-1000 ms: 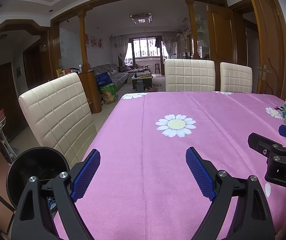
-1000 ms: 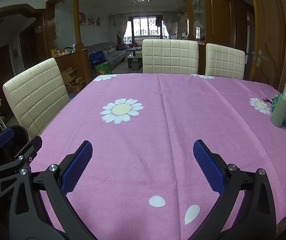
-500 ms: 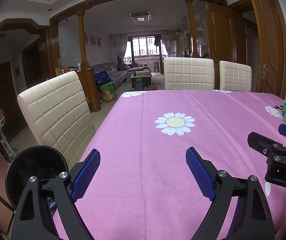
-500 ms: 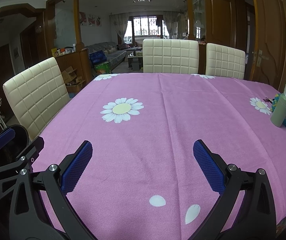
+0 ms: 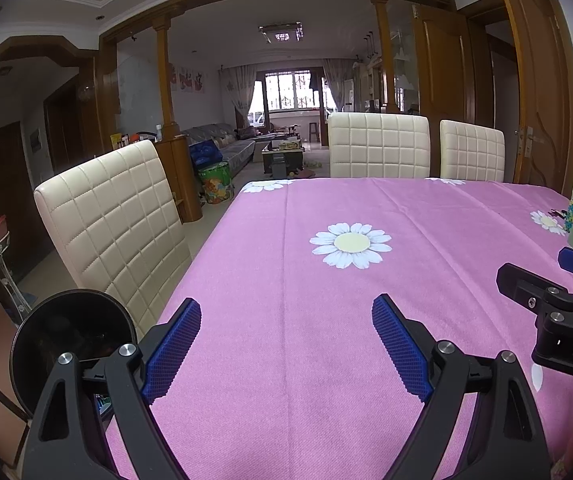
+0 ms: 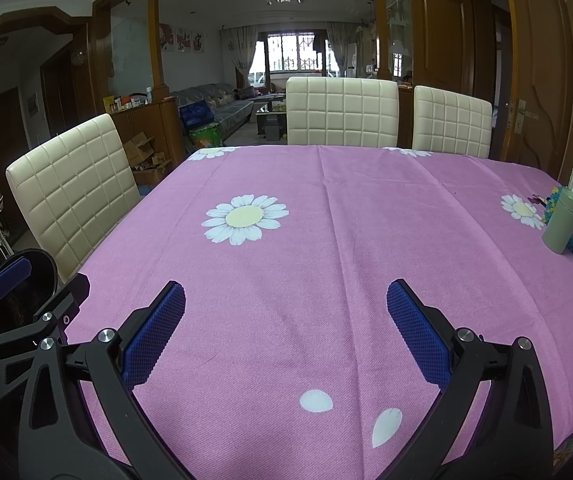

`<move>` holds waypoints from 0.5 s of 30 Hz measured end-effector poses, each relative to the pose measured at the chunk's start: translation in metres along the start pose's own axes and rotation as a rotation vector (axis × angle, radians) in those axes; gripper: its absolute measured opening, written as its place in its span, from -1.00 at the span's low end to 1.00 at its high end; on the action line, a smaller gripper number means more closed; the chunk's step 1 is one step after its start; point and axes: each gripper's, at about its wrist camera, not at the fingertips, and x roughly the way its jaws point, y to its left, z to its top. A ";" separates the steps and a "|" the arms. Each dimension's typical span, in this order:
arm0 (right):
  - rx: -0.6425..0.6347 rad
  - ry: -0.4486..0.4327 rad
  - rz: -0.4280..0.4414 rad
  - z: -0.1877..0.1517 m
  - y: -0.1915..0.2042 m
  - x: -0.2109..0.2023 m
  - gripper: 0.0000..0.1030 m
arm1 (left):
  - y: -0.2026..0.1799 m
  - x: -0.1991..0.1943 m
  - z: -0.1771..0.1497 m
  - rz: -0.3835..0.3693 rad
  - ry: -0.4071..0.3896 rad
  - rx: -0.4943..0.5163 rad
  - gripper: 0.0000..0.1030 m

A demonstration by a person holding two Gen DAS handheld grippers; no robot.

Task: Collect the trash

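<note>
Pink woven tablecloth (image 6: 326,240) printed with white daisies covers the table. Both the left gripper (image 5: 286,344) and right gripper (image 6: 286,332) hover above its near edge, blue textured pads spread wide, holding nothing. A round black bin (image 5: 70,340) sits beside the table's left edge, and a smooth green cylinder (image 6: 562,220) stands upright at the right edge.

A woven pink tablecloth with printed white daisies (image 6: 326,248) covers the surface, its matt cloth showing a fine rough weave and soft fold creases. The cream quilted chairs (image 6: 342,112) look like smooth, slightly glossy stitched leather, and the brown wooden door (image 5: 534,80) is varnished to a shine. The left gripper (image 5: 286,344) and right gripper (image 6: 286,328) are matt black plastic with bright metal screws and blue textured pads (image 6: 418,332).
</note>
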 end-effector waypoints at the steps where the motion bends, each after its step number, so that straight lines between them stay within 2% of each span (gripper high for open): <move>1: 0.000 0.000 -0.001 0.000 0.000 0.000 0.93 | 0.000 0.000 0.000 0.000 0.000 0.000 0.66; 15: 0.001 0.001 0.000 0.000 0.000 0.000 0.93 | -0.002 0.002 -0.002 0.009 0.012 0.006 0.66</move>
